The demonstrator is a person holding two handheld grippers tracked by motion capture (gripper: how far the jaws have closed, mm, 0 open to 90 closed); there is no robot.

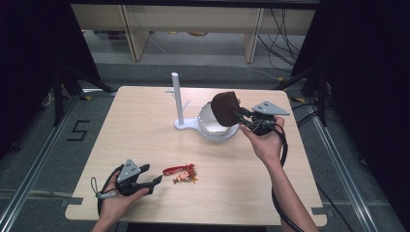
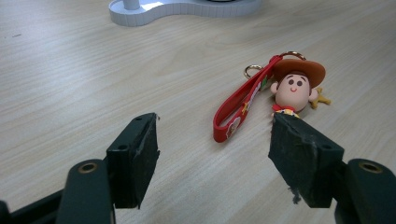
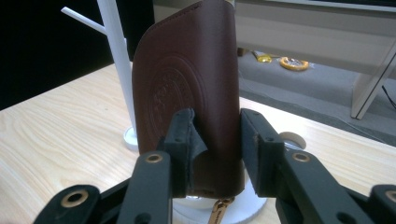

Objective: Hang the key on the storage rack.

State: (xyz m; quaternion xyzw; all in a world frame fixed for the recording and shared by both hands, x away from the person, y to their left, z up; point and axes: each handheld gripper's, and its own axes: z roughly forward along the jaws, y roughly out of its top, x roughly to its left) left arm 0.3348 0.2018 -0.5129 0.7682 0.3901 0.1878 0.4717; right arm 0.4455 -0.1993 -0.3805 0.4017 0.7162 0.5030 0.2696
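Note:
My right gripper [image 1: 240, 115] is shut on a dark brown leather pouch [image 1: 225, 108], holding it upright above the white dish [image 1: 212, 131] of a stand. In the right gripper view the pouch [image 3: 187, 88] stands between my jaws, with an embossed round mark on its face and a brass bit hanging below. A white post [image 1: 177, 98] with short pegs rises from the stand's base. My left gripper [image 1: 153, 182] lies open on the table near the front left. Just ahead of it lies a cowboy figure keychain [image 2: 293, 88] with a red strap [image 2: 238, 109], not between the jaws.
The wooden table [image 1: 145, 140] stands on a grey floor with a taped number at the left. Pale furniture legs [image 1: 252, 41] and cables lie beyond the far edge. Dark curtains hang on both sides.

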